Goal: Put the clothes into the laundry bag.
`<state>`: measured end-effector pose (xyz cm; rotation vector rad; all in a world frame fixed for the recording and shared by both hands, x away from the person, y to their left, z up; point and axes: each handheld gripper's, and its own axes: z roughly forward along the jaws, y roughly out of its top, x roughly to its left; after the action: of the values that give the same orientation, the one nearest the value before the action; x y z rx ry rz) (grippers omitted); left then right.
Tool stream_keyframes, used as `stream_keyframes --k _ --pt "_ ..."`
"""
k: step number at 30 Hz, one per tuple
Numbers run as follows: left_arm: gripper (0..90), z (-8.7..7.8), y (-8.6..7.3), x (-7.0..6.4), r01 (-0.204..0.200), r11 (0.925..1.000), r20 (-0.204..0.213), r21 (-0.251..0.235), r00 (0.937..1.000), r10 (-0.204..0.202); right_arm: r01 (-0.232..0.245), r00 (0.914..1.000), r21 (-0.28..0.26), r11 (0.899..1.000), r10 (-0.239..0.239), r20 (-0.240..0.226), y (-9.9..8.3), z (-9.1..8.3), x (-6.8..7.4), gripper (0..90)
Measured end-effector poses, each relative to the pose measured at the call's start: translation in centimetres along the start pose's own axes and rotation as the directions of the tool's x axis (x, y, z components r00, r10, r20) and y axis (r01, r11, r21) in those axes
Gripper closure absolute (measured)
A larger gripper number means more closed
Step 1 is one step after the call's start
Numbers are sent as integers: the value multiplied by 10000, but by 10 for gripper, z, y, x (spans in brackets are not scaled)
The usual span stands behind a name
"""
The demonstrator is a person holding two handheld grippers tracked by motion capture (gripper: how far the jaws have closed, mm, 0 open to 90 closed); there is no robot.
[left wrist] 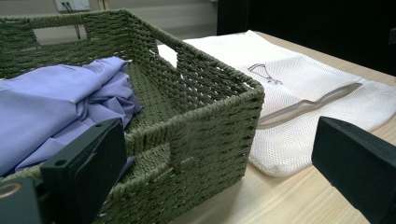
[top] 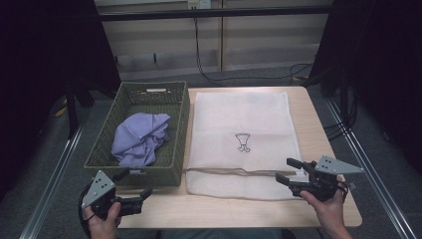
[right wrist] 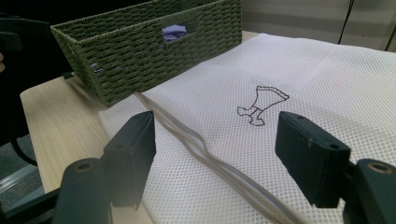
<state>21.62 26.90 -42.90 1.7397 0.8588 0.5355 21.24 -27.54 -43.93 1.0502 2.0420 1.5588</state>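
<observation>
Looking along my right gripper (top: 287, 171), I see its jaws spread wide with nothing between them, poised just above the near part of the white mesh laundry bag (top: 242, 134). The bag's grey zipper (right wrist: 205, 154) runs across under the gap between the jaws, closer to the left jaw in the right gripper view, and the small embroidered emblem (right wrist: 260, 106) lies just ahead of the jaws. My right hand (top: 328, 209) grips the tool from behind at the table's near right corner, jaws aimed forward and inward over the bag's near right corner.

My left gripper (top: 134, 185) is also released, jaws apart and holding nothing. Ahead of its left jaw stands the near corner of the green woven basket (top: 176, 107), with the crumpled lilac garment (top: 139, 139) inside it, beyond and above that jaw. The bag's near edge lies ahead of the right jaw. My left hand (top: 104, 219) holds the tool low at the table's near left edge, jaws pointing toward the basket's front wall.

The bag lies flat on the table (top: 318, 149), touching the basket's right wall, its long axis running away from me, the zippered opening at the near end.
</observation>
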Motion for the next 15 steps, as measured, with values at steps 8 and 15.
stream_keyframes --k 8,15 --pt "34 -5 -2 -2 40 10000 -153 -2 9999 -40 63 9997 -225 9997 -57 250 -1 5 -4 333" --pt "33 -3 -1 0 130 9999 -160 109 9998 -128 -148 9999 -192 9997 149 14 -1 8 -8 338"
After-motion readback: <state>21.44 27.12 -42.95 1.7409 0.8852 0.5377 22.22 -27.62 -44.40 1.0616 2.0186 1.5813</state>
